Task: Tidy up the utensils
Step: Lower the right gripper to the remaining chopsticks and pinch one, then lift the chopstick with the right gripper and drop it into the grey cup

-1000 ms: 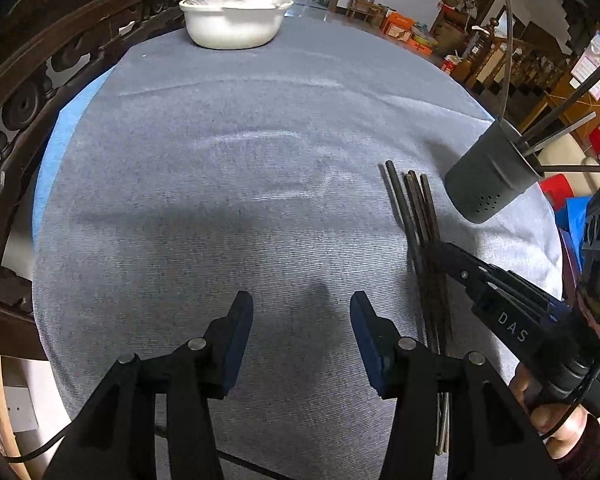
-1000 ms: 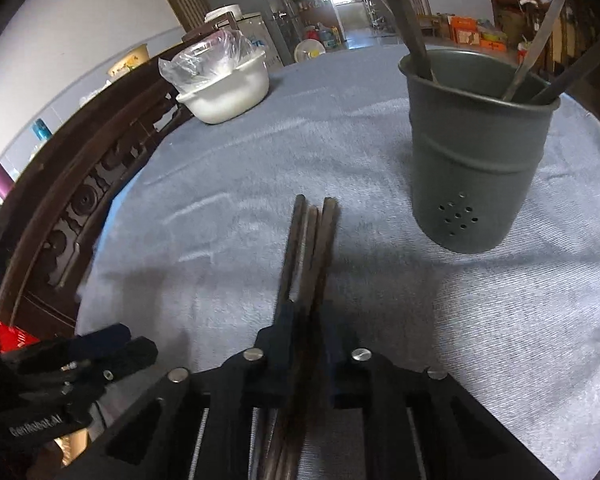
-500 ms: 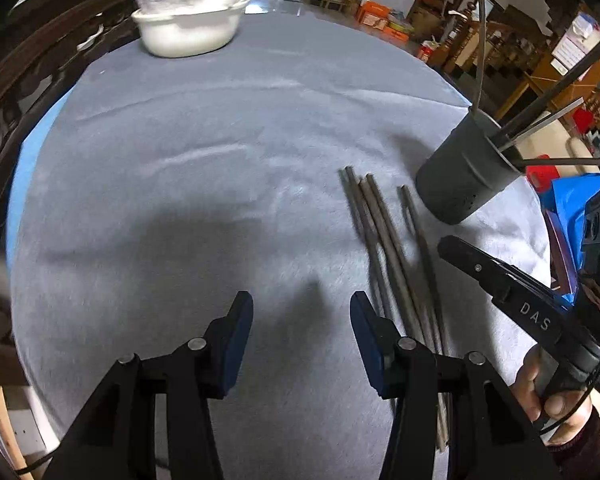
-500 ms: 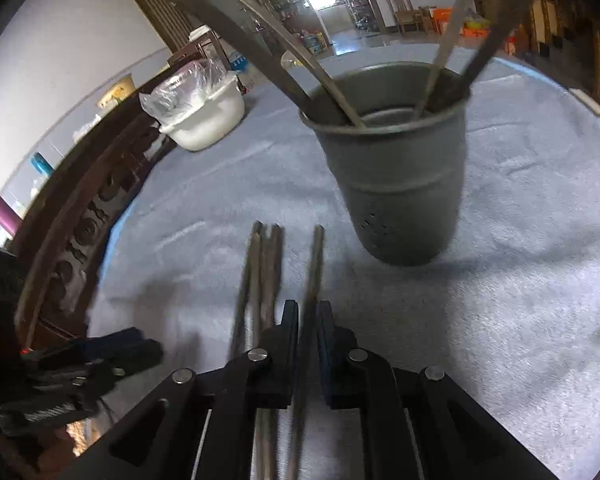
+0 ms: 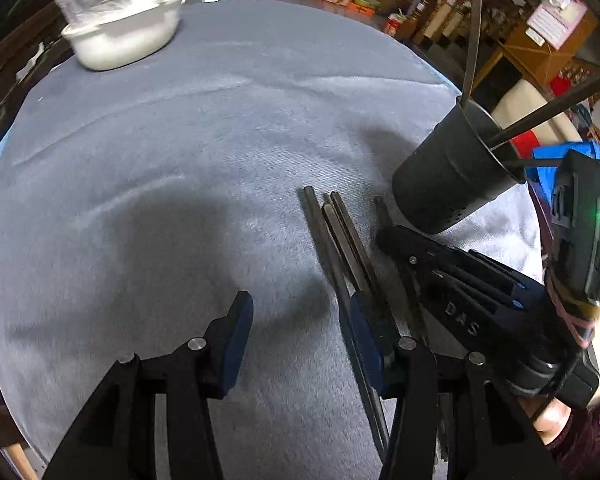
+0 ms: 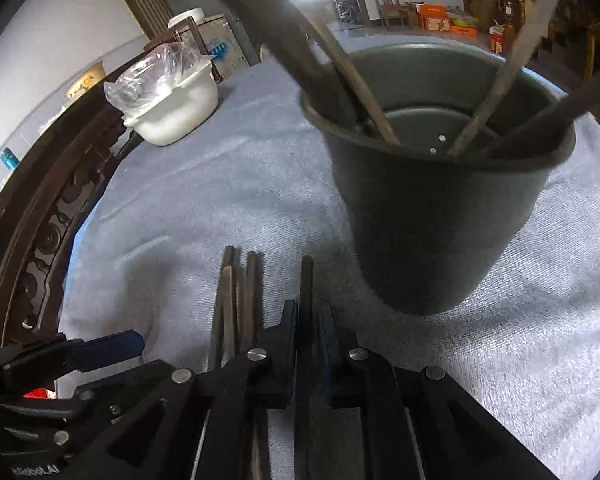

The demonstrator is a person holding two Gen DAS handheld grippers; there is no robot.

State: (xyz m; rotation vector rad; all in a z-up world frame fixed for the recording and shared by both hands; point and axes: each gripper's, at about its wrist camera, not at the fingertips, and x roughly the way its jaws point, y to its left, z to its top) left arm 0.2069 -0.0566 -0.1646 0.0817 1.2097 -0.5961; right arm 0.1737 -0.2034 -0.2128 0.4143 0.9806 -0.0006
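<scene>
Since a second ago my right claw (image 6: 309, 320) has pulled one chopstick (image 6: 306, 280) away from its bundle and carried it toward the holder, which now fills far more of the right view.

Left wrist view: my left claw (image 5: 298, 326) hangs released and empty over the grey-clothed surface (image 5: 180, 140), its pads well apart. The remaining chopsticks (image 5: 340, 236) lie at about 1 o'clock from it, running under its right finger, where a second ago they sat further out to the right. The dark utensil holder (image 5: 448, 176) stands at 2 o'clock with several sticks leaning out of it. The right claw reaches in from 3 o'clock, its tip just beside the holder's base. A white bowl (image 5: 124, 36) with a plastic bag sits at 11 o'clock, far across the surface. I judge the left claw is kept free to take the next stick.

Right wrist view: the right claw is clenched on the single chopstick, which points to 12 o'clock, apart from the three left lying at 11 o'clock. The holder looms at 1 o'clock, close by, where earlier it stood further off. I reckon the low grip near one end is meant to let me tip the stick up and drop it in over the rim.
</scene>
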